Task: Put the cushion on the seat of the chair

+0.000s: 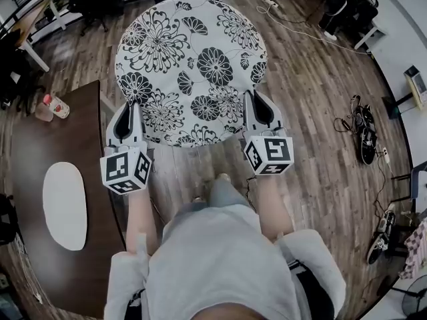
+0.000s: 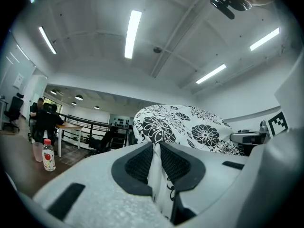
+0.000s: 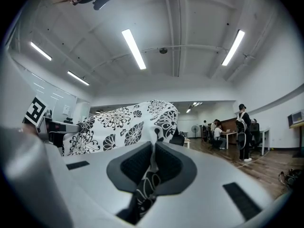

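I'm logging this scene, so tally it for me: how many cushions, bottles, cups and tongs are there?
cushion: 1
bottle: 1
cup: 1
tongs: 2, the left tongs and the right tongs, both shut on the cushion
total: 5

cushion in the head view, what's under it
Only wood floor shows around the cushion, which the left gripper and right gripper hold by its near edge. Whatever lies directly beneath it is hidden.

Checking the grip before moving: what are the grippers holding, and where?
The round floral cushion, by its near edge: the left gripper is shut on the fabric at the left, the right gripper at the right.
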Demonstrator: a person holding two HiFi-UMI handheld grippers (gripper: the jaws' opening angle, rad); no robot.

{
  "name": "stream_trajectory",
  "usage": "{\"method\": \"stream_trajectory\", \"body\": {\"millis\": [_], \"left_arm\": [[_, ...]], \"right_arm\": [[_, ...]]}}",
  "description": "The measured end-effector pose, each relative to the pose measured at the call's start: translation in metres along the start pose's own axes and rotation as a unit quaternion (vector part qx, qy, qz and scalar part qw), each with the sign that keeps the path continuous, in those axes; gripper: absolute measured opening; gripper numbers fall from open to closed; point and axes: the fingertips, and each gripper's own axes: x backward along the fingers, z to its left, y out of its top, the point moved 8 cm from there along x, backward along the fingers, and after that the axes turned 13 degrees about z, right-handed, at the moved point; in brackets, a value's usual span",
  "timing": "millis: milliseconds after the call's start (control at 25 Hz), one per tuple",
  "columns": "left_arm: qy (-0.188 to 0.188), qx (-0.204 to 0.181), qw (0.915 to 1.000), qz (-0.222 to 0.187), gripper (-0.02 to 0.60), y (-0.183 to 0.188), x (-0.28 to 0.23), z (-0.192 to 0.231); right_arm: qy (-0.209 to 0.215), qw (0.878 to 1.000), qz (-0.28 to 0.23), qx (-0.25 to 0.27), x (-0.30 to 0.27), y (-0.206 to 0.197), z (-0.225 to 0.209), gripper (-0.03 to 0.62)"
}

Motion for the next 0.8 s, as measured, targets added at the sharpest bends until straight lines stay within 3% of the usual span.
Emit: {"method": "stream_trajectory", "body": {"millis": [560,800], "left_arm": [[-0.021,-0.004,0.9998,0.005,0.035,0.003,-0.004,0.006],[-0.006,0.002,0.9999,-0.011,0.035,-0.008,-0.004,0.005]], "right_arm": [[-0.019,1.000,0.000,-0.002,0.003,0.002,0.006,0.028],[-0.012,1.000,-0.017,0.010,-0.002,-0.003,0.000,0.028]]}}
